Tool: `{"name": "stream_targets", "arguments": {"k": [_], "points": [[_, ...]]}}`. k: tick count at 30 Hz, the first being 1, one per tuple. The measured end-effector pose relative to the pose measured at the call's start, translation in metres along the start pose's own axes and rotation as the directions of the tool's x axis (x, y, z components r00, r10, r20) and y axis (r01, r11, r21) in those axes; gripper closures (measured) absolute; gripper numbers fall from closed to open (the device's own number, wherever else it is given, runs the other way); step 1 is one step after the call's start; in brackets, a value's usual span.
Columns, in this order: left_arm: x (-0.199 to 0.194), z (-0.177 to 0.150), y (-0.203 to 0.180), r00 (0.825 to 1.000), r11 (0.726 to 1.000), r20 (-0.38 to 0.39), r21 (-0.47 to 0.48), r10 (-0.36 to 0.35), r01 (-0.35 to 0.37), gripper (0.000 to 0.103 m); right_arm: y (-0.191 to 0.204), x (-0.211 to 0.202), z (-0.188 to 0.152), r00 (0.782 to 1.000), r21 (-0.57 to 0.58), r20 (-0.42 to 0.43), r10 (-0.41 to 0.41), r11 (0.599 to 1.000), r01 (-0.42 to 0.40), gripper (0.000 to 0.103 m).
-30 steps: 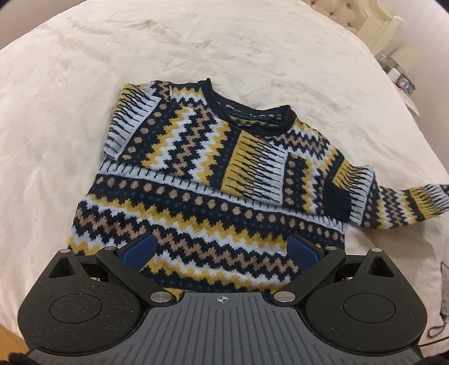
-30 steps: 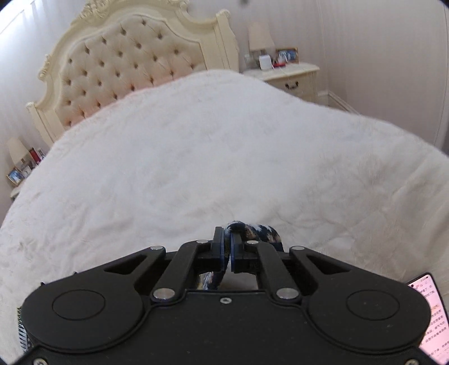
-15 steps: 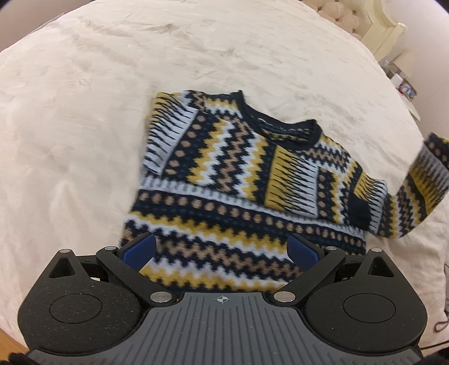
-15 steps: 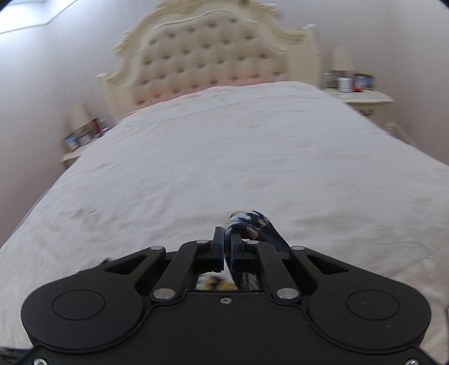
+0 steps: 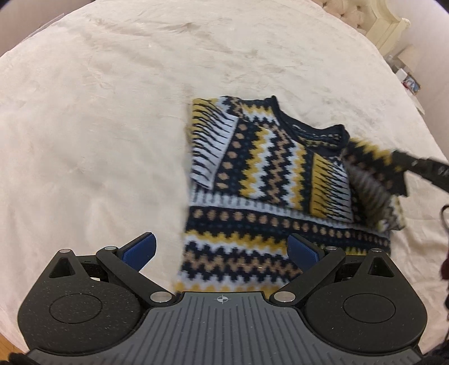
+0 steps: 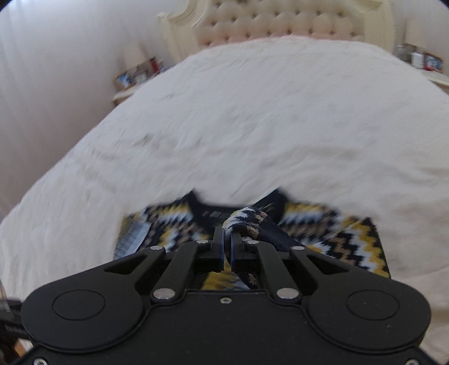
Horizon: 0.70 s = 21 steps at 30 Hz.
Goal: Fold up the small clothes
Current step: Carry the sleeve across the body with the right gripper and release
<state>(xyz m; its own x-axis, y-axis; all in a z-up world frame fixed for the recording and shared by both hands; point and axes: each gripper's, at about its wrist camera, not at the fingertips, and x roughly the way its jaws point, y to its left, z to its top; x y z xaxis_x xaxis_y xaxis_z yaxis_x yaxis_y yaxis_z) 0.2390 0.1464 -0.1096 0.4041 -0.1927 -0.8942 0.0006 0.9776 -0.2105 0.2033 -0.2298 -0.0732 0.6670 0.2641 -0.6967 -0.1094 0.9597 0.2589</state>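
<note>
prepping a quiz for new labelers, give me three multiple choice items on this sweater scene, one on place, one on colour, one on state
1. Where does the sweater lie?
A. on the bed cover
B. on a wooden floor
C. over a chair back

2. What colour are the left gripper pads?
A. red
B. blue
C. white

3. What is the right gripper doing?
A. open above the cover
B. shut on nothing
C. shut on the sleeve

Answers:
1 A, the knit is spread on the pale cover with the headboard beyond it.
2 B, both pads show blue against the black linkage.
3 C, the right wrist view shows patterned knit pinched between its closed jaws, and the left wrist view shows the sleeve lifted over the sweater body.
</note>
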Motion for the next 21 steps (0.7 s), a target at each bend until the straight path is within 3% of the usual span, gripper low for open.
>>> {"name": "stream_targets", "arguments": {"k": [6, 11, 12, 13, 15, 18, 21], "points": [[0.002, 0.006, 0.024, 1.000, 1.000, -0.004, -0.001, 0.016, -0.016, 0.002, 0.039, 0.033, -0.029, 0.993, -0.050, -0.113, 0.022, 0.998, -0.027, 0.084], [0.005, 0.008, 0.029, 1.000, 1.000, -0.015, -0.001, 0.018, -0.018, 0.002, 0.063, 0.057, -0.054, 0.974, -0.081, -0.217, 0.059, 0.994, -0.078, 0.083], [0.006, 0.008, 0.028, 1.000, 1.000, -0.017, 0.002, 0.017, -0.017, 0.002, 0.064, 0.057, -0.058, 0.970, -0.080, -0.232, 0.074, 0.992, -0.095, 0.077], [0.008, 0.008, 0.027, 1.000, 1.000, -0.019, 0.005, 0.016, -0.016, 0.002, 0.066, 0.057, -0.061, 0.966, -0.078, -0.242, 0.092, 0.990, -0.114, 0.062], [0.010, 0.008, 0.024, 1.000, 1.000, -0.024, 0.012, 0.011, -0.011, 0.002, 0.067, 0.054, -0.065, 0.958, -0.078, -0.255, 0.134, 0.984, -0.159, 0.048], [0.015, 0.011, 0.015, 1.000, 0.999, -0.029, 0.032, 0.004, -0.004, 0.002, 0.068, 0.045, -0.072, 0.956, -0.118, -0.266, 0.124, 0.980, -0.160, 0.050], [0.019, 0.015, 0.003, 1.000, 0.998, -0.028, 0.055, -0.004, 0.005, 0.002, 0.054, 0.032, -0.073, 0.972, -0.086, -0.213, 0.097, 0.989, -0.117, 0.050]]}}
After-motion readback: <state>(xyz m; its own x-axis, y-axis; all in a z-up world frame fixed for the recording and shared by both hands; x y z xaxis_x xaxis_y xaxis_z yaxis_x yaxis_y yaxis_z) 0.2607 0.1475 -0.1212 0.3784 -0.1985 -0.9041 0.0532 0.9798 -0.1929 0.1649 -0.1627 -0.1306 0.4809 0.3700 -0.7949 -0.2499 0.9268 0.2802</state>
